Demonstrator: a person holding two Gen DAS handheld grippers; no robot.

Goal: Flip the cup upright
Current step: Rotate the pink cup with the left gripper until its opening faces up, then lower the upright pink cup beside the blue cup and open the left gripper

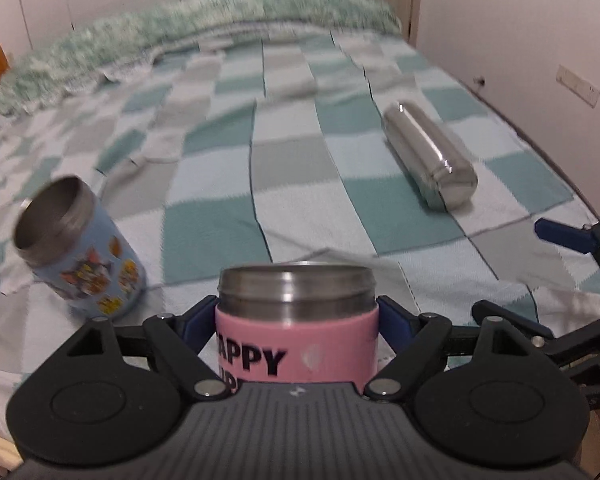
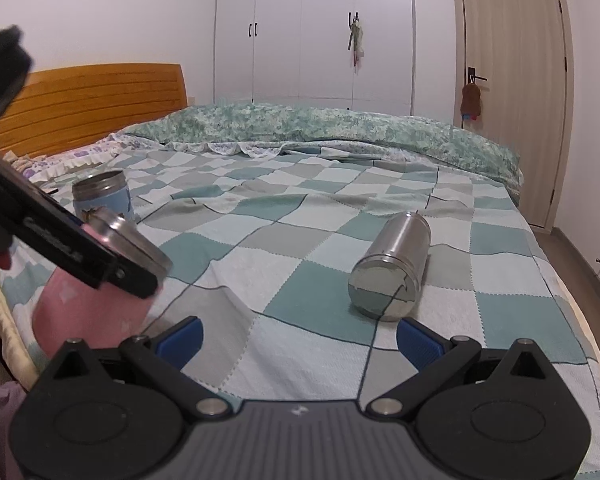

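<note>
Right wrist: checkered bedspread (image 2: 300, 240), white wardrobe (image 2: 312, 28) behind.

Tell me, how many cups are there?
3. The pink cup sits in the left gripper, the blue cup stands left, and the silver cup lies sideways on the bed.

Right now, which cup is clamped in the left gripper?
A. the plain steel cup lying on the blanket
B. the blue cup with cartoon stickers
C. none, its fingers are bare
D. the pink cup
D: the left gripper has its blue fingers pressed against both sides of the pink cup.
</note>
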